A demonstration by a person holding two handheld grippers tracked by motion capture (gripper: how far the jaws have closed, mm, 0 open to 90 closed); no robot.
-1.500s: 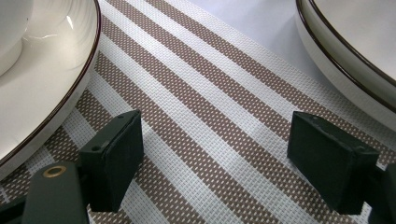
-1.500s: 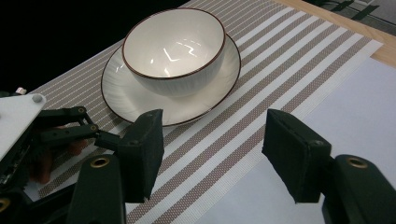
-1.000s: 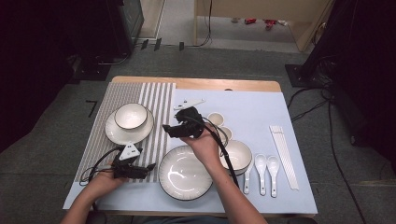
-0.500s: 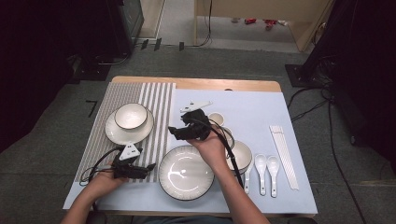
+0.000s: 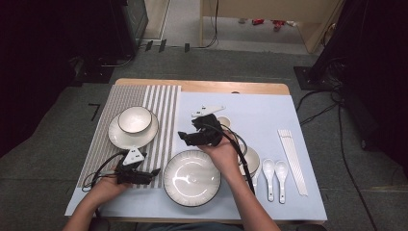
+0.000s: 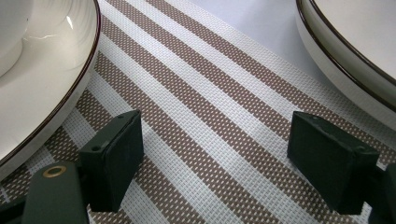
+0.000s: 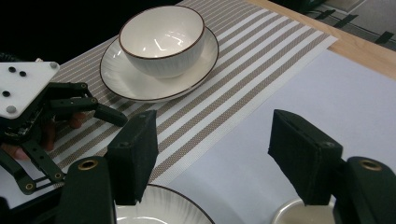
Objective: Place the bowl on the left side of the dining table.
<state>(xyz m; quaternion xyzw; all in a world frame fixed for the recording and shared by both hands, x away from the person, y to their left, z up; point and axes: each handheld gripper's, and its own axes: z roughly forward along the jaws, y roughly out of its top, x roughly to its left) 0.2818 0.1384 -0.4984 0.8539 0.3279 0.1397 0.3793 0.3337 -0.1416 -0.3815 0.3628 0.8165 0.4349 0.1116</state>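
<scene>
Plate [image 5: 191,177] sits just below your right tongs [image 5: 186,138], not held. Those jaws have just been opening, with nothing between them. Your left tongs [image 5: 153,172] lie open on the mat [image 5: 159,103].

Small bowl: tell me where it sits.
In the high view the small bowl sits on a saucer at the table's left, on the striped mat, beyond the left claw.
</scene>
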